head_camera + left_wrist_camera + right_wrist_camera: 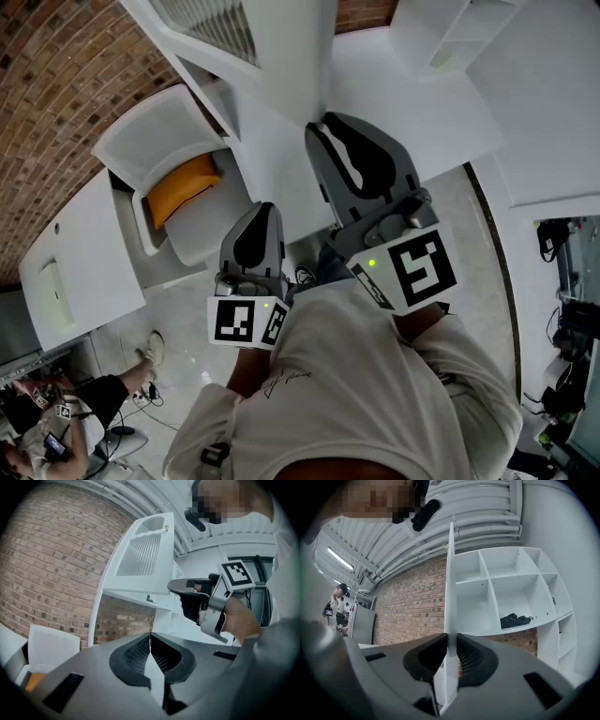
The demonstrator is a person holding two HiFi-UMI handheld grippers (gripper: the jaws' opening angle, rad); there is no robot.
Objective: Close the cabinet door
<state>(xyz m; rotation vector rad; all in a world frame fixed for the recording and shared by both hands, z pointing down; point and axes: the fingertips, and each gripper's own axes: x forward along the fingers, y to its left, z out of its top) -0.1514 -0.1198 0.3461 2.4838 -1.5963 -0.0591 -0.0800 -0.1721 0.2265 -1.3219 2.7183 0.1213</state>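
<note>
The right gripper (321, 129) was the nearer one. It had the cabinet door (143, 555) in its jaws. In the right gripper view the door showed edge-on as a thin white upright straight ahead. It filled the narrow gap between the two pads, which looked pressed to it on either side, so I judged this gripper closed on the door's free edge. In the left gripper view the grip looked to be low on the door, with the louvred face and a small knob (166, 528) above the gripper.

The door's long axis ran vertically, in line with the slot between the jaws. The cabinet (511, 592) lay to the right of the gripper and beyond it. Its open compartments faced the camera and a dark bundle (515, 619) lay on one shelf. Brick wall (412, 602) lay to the left. The door stood well out from the cabinet front and was not yet closed.

The coming move depended on that layout. With the cabinet on the right of the held edge, the swing probably had to carry the gripper rightward and in toward the shelves. The jaws would need to turn with the panel so it did not twist out of them.

The left gripper (150, 638) sat behind and to the left of the right one, farther from the door. Its tips met and there was nothing between them.
</note>
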